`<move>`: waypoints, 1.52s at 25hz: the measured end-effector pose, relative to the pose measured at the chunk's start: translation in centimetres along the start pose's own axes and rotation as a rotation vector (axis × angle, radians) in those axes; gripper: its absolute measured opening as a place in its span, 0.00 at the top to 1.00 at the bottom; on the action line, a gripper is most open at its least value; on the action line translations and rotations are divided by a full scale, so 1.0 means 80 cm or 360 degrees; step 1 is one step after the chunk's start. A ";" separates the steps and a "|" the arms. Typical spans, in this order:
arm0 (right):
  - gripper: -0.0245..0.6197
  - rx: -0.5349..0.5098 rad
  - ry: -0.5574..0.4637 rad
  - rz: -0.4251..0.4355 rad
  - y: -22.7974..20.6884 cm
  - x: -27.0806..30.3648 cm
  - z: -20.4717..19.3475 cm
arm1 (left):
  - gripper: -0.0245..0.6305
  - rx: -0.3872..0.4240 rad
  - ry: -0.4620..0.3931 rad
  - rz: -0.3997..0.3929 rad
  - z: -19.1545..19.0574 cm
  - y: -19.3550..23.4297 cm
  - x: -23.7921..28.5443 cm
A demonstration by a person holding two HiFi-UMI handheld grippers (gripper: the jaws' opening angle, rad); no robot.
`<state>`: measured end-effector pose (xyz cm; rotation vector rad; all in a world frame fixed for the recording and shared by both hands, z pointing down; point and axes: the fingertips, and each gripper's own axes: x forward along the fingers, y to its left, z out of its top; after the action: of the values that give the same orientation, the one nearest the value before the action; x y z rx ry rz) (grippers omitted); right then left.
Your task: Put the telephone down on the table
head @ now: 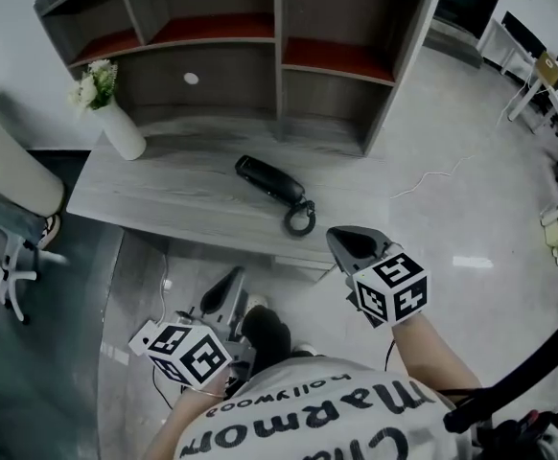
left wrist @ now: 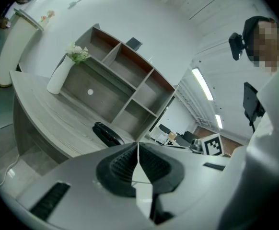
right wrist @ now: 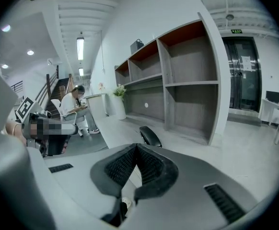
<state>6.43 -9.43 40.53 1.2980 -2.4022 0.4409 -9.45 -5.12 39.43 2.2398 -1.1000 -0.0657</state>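
Note:
The black telephone (head: 271,182) lies flat on the grey wooden table (head: 154,195), and a dark ring (head: 299,220) rests at its near end by the table's front edge. Nothing touches it. The handset also shows ahead of the jaws as the telephone (left wrist: 107,133) in the left gripper view and the telephone (right wrist: 150,136) in the right gripper view. My left gripper (head: 229,282) hangs below the table's front edge, shut and empty, its jaws meeting in a line (left wrist: 138,145). My right gripper (head: 348,241) is off the table's right front corner, shut with nothing in it (right wrist: 137,146).
A white vase with flowers (head: 119,123) stands on the table's left end. A grey shelf unit (head: 279,56) with red-lined compartments rises behind the table. A white chair (head: 1,281) is at the left, and a thin cable (head: 432,175) lies on the floor at the right.

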 end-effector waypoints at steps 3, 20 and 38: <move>0.95 -0.0020 -0.0011 0.0006 0.002 -0.008 -0.003 | 0.94 0.0014 -0.0008 0.0014 -0.006 -0.006 -0.008; 0.95 -0.0056 -0.0015 0.0025 -0.009 -0.030 -0.011 | 0.94 0.0055 -0.0012 0.0015 -0.015 -0.029 -0.006; 0.95 -0.0046 0.0002 0.0043 -0.024 -0.023 -0.014 | 0.94 0.0049 0.0008 0.0021 -0.016 -0.032 0.010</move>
<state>9.18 -8.59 40.86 1.2540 -2.4190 0.4131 -6.74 -3.91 39.19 2.2585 -1.1200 -0.0381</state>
